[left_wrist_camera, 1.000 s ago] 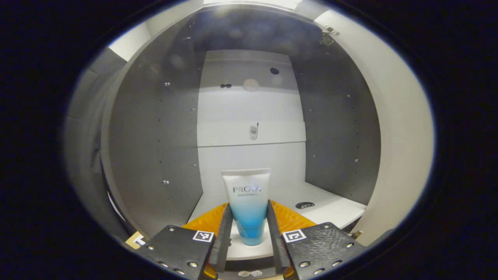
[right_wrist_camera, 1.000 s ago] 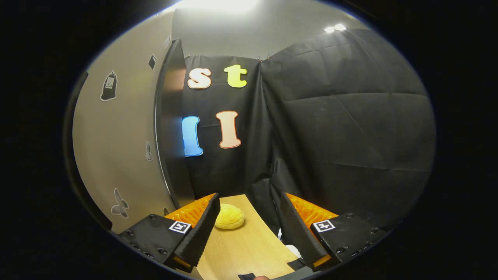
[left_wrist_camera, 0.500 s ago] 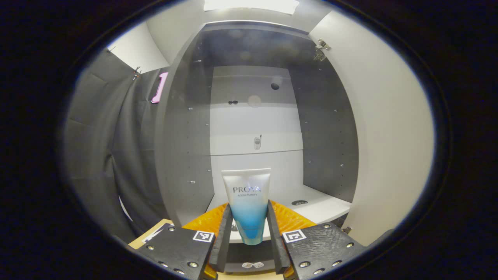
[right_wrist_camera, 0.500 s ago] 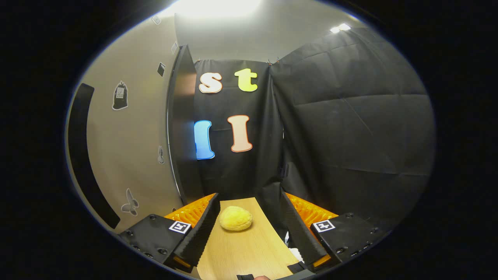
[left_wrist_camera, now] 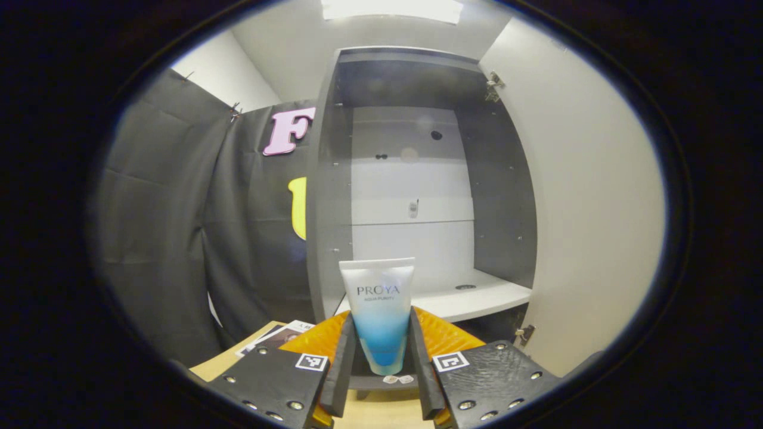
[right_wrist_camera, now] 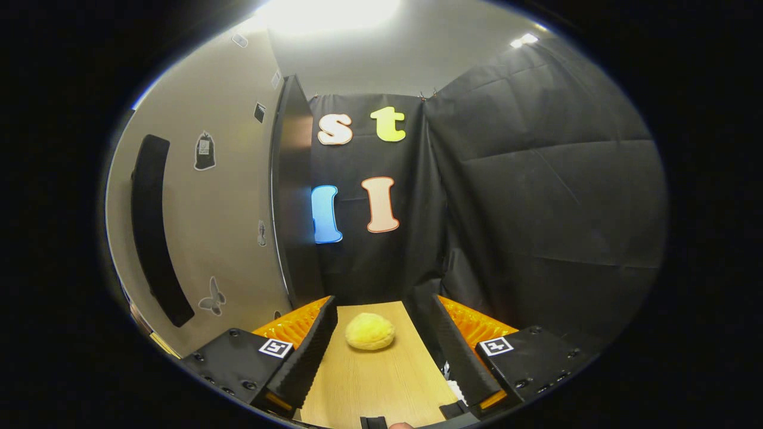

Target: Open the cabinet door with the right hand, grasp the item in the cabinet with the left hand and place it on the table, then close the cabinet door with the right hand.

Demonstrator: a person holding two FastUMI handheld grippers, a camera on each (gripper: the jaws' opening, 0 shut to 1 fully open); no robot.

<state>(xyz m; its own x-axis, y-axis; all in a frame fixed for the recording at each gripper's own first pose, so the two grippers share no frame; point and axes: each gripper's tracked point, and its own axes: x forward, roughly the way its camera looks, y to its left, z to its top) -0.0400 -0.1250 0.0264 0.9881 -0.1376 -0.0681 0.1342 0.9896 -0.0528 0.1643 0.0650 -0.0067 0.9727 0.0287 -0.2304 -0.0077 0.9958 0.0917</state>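
Note:
In the left gripper view a white-and-blue tube [left_wrist_camera: 380,313] stands upright between the fingers of my left gripper [left_wrist_camera: 380,369], which is shut on its lower half. Behind it the cabinet [left_wrist_camera: 417,196] stands open, its white shelf [left_wrist_camera: 459,298] bare and its door [left_wrist_camera: 590,208] swung out to the right. The tube is outside the cabinet, above the wooden table [left_wrist_camera: 381,414]. In the right gripper view my right gripper [right_wrist_camera: 381,357] is open over the table [right_wrist_camera: 375,381] with nothing between its fingers. The door's outer face [right_wrist_camera: 197,220] with its long dark handle [right_wrist_camera: 156,226] lies to the left.
A yellow round lump [right_wrist_camera: 369,331] lies on the table ahead of my right gripper. Some printed cards [left_wrist_camera: 277,335] lie on the table at the cabinet's lower left. Black cloth walls close in the booth on the sides.
My left gripper has drawn back out of the cabinet with the tube in it; the cabinet looks farther away. The right gripper has shifted so more of the door face and handle shows.

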